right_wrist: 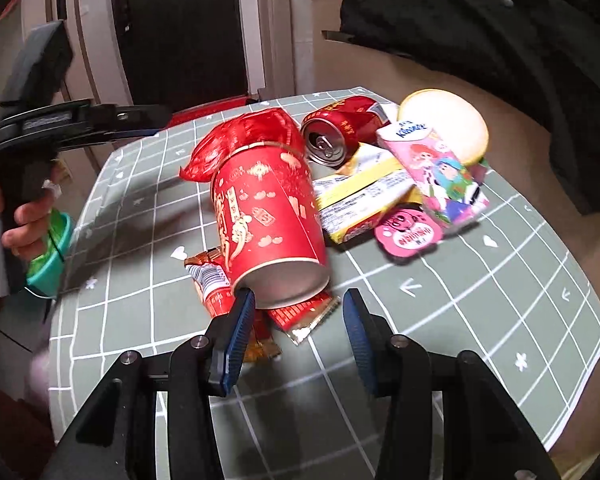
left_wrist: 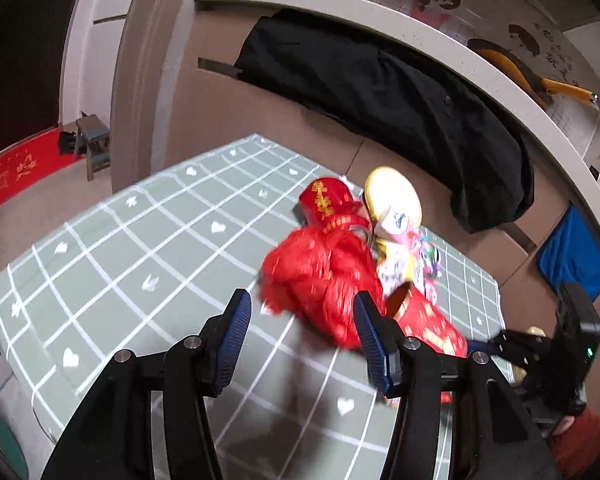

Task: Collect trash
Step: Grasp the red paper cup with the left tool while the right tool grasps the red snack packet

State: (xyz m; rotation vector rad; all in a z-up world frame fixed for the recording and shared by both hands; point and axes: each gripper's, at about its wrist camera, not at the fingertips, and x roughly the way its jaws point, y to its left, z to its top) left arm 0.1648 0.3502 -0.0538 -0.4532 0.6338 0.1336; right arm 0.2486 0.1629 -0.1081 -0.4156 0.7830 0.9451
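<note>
Two black grippers with blue ribbed pads hang over a grey-green tablecloth (right_wrist: 480,320) with white grid lines and little hearts. The right gripper (right_wrist: 297,322) has its jaws apart, and nothing is squeezed between them. Just ahead of its left pad lies a tall red paper cup with gold pictures (right_wrist: 267,216), tipped on its side with its bottom toward the pads; I cannot tell if the pad touches it. Under the cup lie flat red snack wrappers (right_wrist: 295,316). Behind the cup is a crinkly red plastic bag (right_wrist: 243,140). Farther ahead and to the right lie a dented red drink can (right_wrist: 340,128), a yellow paper wrapper (right_wrist: 364,196), a pink cartoon drink carton (right_wrist: 436,172), a round pink foil lid (right_wrist: 408,236) and a round cream plastic lid (right_wrist: 448,124). The left gripper (left_wrist: 300,316) is wide open and holds nothing. The red bag sits just ahead of it, by its right pad.
</note>
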